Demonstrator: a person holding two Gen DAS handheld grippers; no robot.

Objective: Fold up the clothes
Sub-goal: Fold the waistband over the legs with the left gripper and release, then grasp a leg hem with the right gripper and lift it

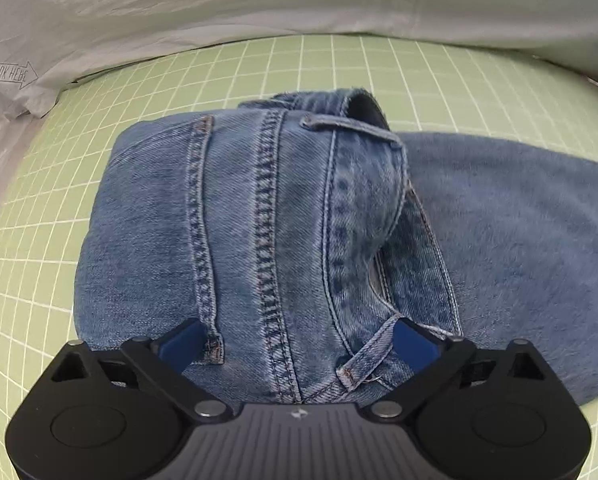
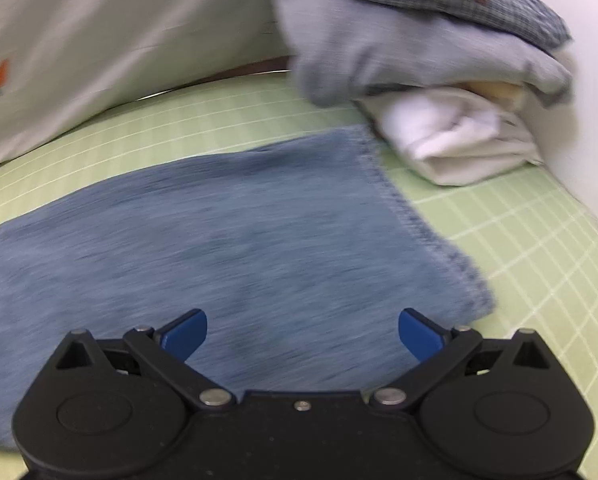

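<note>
Now your left gripper [image 1: 299,340] gapes over the jeans [image 1: 259,220] waistband. Your right gripper [image 2: 303,332] gapes near the hem [image 2: 411,216]; bare mat [image 2: 539,260] lies beyond.

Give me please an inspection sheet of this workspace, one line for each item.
Surface: green mat with a white grid.
Job's things: blue jeans, waist end bunched up in the left view; hem end flat on the mat.
Clutter: pile of clothes behind the hem, checked cloth on top, white cloth at the bottom.
Grippers: left tongs open around the waist end; right tongs open above the leg.
Cables: nothing seen.
Surroundings: white sheeting behind the mat.
</note>
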